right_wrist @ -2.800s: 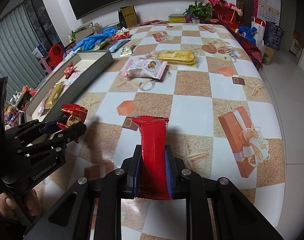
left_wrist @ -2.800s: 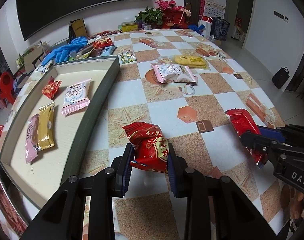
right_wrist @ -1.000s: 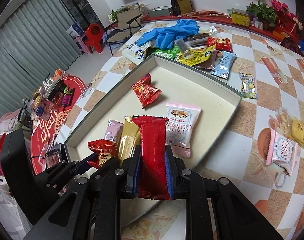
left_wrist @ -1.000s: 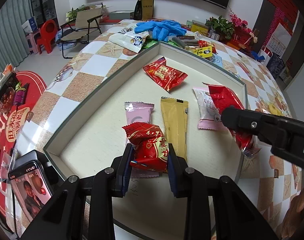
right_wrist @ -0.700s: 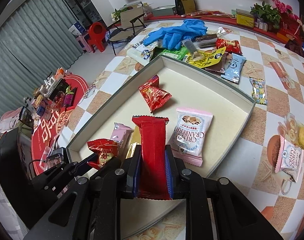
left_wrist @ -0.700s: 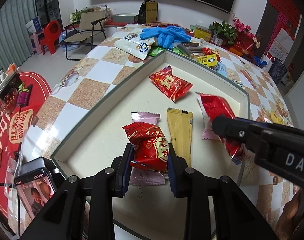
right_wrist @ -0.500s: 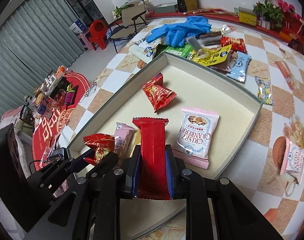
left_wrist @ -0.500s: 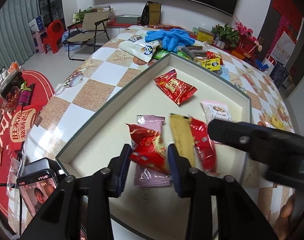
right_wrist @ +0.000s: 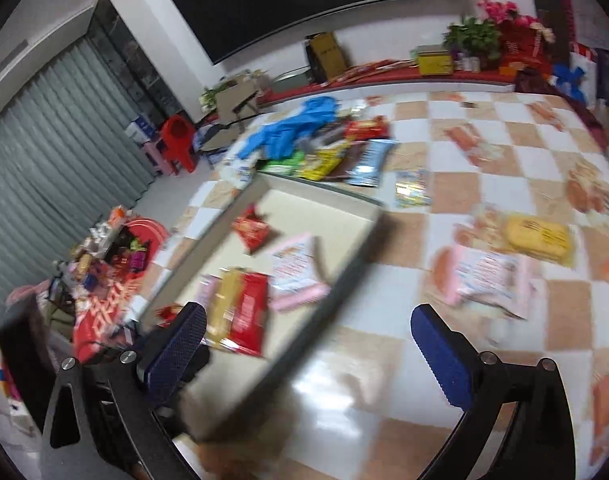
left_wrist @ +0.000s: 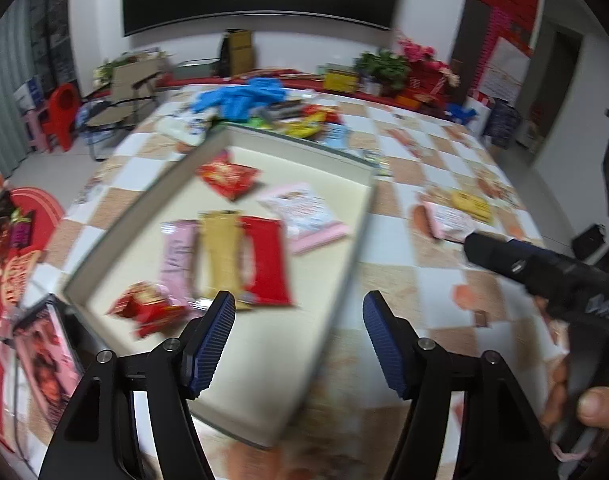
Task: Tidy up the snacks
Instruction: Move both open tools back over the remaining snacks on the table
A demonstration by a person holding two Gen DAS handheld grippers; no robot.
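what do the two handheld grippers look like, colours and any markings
Both the left gripper and the right gripper have black angular frames with silver screws and dark blue ribbed pads. Blurred white lettering marks the right gripper's black body in the left wrist view.

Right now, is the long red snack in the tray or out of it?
In. The long red snack lies flat inside the tray, beside the gold packet; no gripper holds it.
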